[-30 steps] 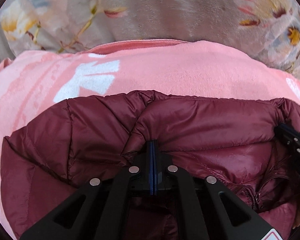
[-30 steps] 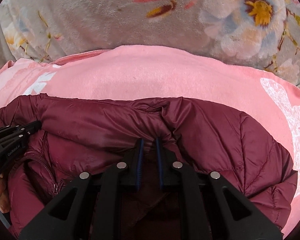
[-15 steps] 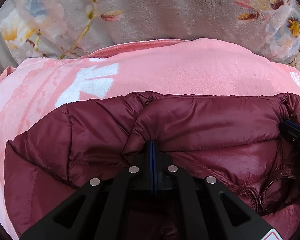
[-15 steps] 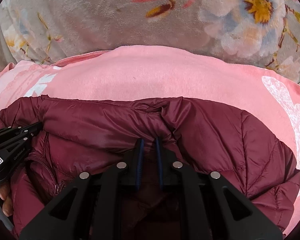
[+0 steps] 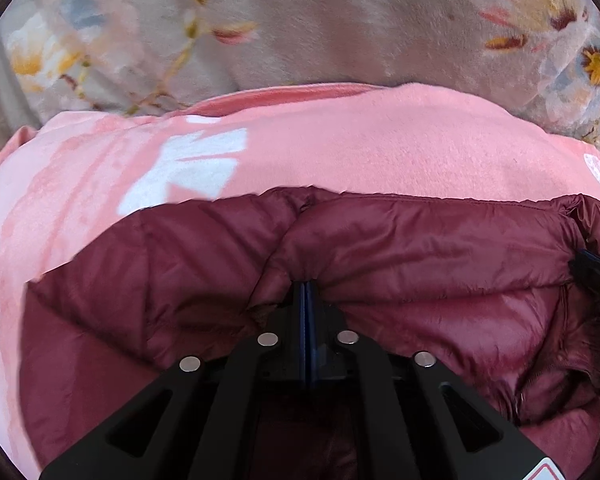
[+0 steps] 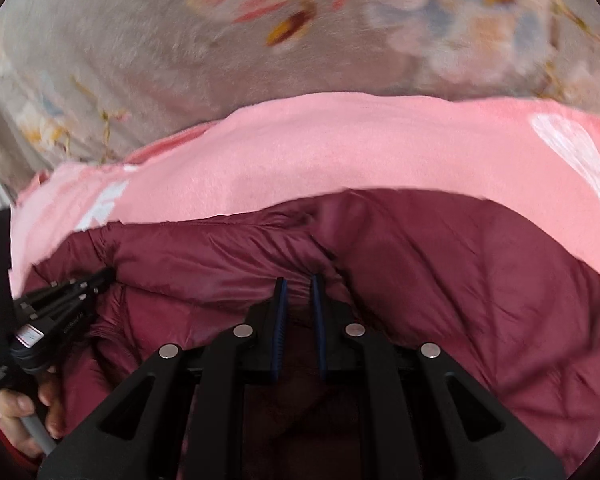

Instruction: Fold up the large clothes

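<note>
A: Grey floral bedding (image 5: 320,32) fills the background, and a pink blanket (image 5: 340,148) with white patches lies spread over it.

B: Where is the garment?

A: On the pink blanket: a maroon puffer jacket (image 5: 420,248), its quilted upper edge bunched up near the middle of the blanket.

B: And the left gripper (image 5: 307,296)?

A: Its fingers are pressed together, pinching a fold of the jacket's edge. In the right wrist view it enters from the left edge (image 6: 96,280), tips touching the jacket.

B: The right gripper (image 6: 298,288)?

A: Its blue-padded fingers (image 6: 281,308) stand slightly apart with jacket fabric bunched between them; whether they grip it, I cannot tell.
</note>
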{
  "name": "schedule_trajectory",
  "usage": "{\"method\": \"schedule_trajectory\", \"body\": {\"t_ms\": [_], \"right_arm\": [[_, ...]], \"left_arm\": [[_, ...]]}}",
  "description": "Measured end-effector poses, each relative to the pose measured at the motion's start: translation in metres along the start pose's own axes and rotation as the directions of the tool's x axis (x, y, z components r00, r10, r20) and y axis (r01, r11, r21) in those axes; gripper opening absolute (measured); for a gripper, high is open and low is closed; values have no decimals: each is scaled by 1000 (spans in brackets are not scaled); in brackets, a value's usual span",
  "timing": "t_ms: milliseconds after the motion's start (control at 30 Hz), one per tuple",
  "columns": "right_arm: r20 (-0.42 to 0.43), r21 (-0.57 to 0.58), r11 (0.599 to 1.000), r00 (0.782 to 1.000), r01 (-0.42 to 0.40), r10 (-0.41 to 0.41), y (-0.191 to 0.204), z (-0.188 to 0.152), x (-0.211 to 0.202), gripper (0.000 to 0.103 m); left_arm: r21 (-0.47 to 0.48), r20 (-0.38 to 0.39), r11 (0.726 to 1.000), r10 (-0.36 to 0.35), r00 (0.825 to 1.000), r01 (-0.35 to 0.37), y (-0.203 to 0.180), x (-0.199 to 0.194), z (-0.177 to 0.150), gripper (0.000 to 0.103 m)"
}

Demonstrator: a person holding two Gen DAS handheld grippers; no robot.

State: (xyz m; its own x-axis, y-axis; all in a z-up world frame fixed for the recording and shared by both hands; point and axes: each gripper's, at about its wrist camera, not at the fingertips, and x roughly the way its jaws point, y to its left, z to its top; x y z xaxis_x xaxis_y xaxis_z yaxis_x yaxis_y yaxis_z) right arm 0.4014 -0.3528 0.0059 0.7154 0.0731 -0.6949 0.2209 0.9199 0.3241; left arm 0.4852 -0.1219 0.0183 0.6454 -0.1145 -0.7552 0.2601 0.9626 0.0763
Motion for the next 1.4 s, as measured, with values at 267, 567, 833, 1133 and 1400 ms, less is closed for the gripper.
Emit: {"method": "schedule_trajectory", "body": {"t_ms": [267, 567, 833, 1133, 1400], "right_arm": [[66, -33, 994, 993, 104, -102, -45, -79, -168, 54], [-47, 155, 979, 991, 132, -126, -134, -247, -309, 66], [-52, 282, 959, 998, 41, -27, -139, -319, -327, 73], [14, 274, 962, 1000, 19, -23, -102, -327, -311, 79], [84, 442, 891, 994, -105, 75, -109, -333, -317, 7]], "left_arm": [[-103, -9, 987, -122, 993, 120, 71, -104, -76, 53], [-350, -182, 917, -268, 946, 193, 190, -179, -222, 58], [-367, -166, 909, -272, 948, 197, 202, -226, -292, 58], [-511, -87, 845, -232, 969, 156, 212, -241, -319, 58], [-461, -88, 864, -271, 959, 202, 192, -246, -314, 4]]}}
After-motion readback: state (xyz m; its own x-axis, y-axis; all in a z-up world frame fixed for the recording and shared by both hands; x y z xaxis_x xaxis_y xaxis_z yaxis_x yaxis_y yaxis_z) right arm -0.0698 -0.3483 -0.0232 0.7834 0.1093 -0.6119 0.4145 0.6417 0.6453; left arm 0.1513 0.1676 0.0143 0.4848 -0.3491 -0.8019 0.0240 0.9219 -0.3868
